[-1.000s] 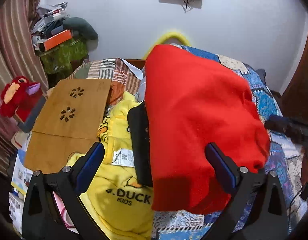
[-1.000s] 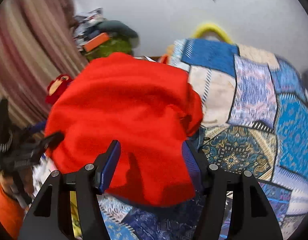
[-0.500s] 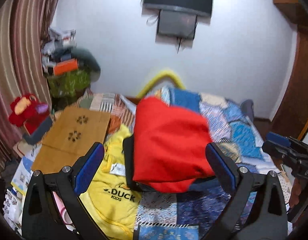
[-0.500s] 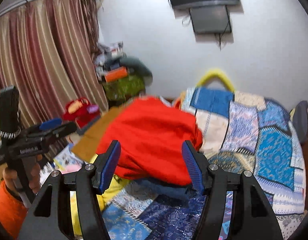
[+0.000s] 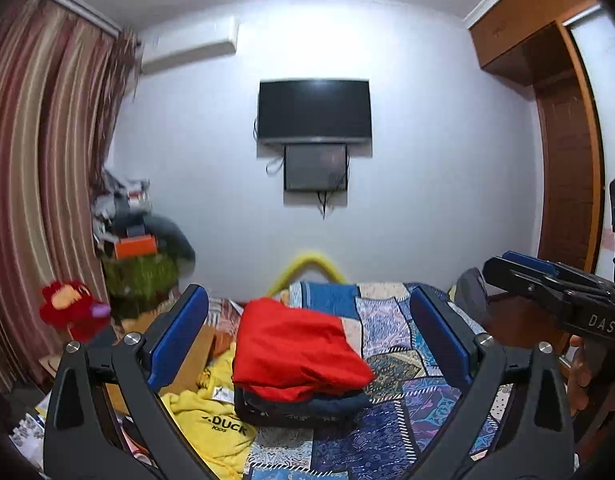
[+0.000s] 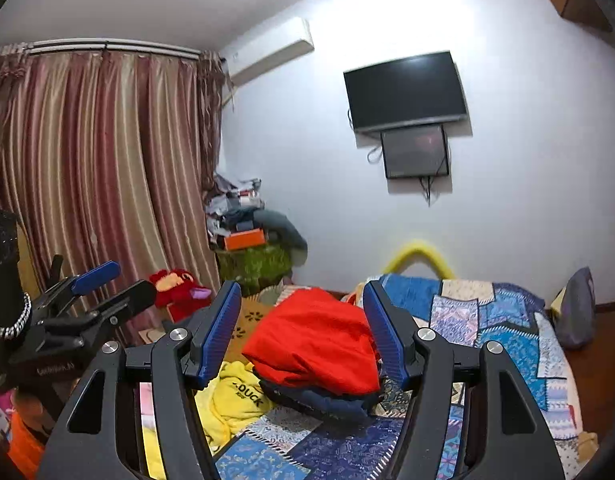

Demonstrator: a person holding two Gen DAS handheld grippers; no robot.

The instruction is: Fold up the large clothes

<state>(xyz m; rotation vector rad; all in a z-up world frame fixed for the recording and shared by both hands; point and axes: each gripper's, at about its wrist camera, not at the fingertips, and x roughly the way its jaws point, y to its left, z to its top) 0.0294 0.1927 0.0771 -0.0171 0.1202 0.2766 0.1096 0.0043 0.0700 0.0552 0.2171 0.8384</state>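
Left wrist view: left gripper (image 5: 307, 338) jaws wide apart, nothing between the pads, held above the bed and pointing roughly level at the far wall. Red garment (image 5: 295, 354) lies folded on top of a dark blue folded garment (image 5: 307, 402); the stack sits on the patchwork quilt (image 5: 395, 408), left of the bed's middle. Yellow shirt (image 5: 211, 420) lies crumpled just left of the stack, print reads "DUCK KIDS", touching its base. Wooden board (image 5: 191, 356) beyond the yellow shirt, partly hidden by the left finger. Red plush toy (image 5: 73, 312) at far left near the striped curtain (image 5: 39, 168). TV (image 5: 314, 110) on the wall, smaller dark screen right under it. Right gripper (image 5: 547, 284) enters from the right edge, seen side on, a hand (image 5: 579, 372) below it; its gap is not readable here.

Right wrist view: right gripper (image 6: 303, 336) jaws apart, empty, blue pads clear of the cloth. Red garment (image 6: 319, 346) shows between the fingers but farther off, on the dark blue garment (image 6: 327, 400), not touched. Yellow shirt (image 6: 235, 394) left of the stack. Quilt (image 6: 487, 328) runs off right. Left gripper (image 6: 107, 284) at left edge, fingers spread, holding nothing. Plush toy (image 6: 179, 286) and curtain (image 6: 87, 160) behind it. TV (image 6: 405, 90) up on the wall.
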